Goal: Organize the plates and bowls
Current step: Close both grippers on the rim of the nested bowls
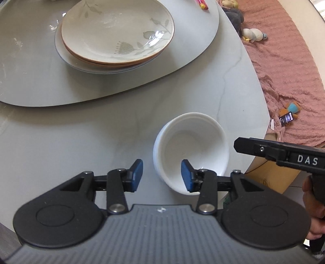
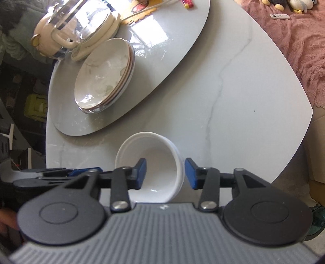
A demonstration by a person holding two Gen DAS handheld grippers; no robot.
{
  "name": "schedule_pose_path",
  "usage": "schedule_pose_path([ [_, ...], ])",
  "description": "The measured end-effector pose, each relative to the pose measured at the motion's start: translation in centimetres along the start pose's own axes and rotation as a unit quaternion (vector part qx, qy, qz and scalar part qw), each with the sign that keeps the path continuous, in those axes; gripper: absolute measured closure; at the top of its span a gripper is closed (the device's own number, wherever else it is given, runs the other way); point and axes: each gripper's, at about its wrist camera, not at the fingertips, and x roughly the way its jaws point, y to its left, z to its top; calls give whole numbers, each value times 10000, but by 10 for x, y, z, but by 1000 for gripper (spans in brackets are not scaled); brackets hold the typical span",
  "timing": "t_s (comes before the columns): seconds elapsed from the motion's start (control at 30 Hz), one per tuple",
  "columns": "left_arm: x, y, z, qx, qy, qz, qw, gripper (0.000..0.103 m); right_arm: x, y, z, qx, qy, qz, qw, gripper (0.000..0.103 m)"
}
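Observation:
A white bowl [image 1: 195,146] [image 2: 160,160] sits near the table's front edge. My left gripper [image 1: 161,175] is open, its jaws astride the bowl's left rim, one pad inside and one outside. My right gripper [image 2: 165,173] is open, its jaws astride the bowl's right rim. A stack of leaf-patterned plates [image 1: 117,30] [image 2: 105,75] rests on the grey turntable [image 1: 30,77] [image 2: 162,50] behind. The right gripper's body shows at the right of the left wrist view [image 1: 284,154].
A cream teapot and glass lid [image 2: 77,26] stand behind the plates. The marble table [image 1: 81,132] ends close on the right, with a pink blanket [image 1: 288,61] and toys beyond. A red lighter [image 2: 187,3] lies at the turntable's far side.

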Motion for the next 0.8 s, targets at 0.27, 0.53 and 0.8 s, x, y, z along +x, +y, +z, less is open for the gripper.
schedule_pose_path([
  [0.27,2,1,0,-56,-8,165,9998,53,21,-13,3,249,230,108,9994,57],
  [0.53,9,-6,3,16,-61,210,9998,53,45,-24,0,457,520,150,9975,58],
  [0.8,26,-7,6,-6,105,143,9998,53,54,-27,-7,609,627,292,9957,59],
])
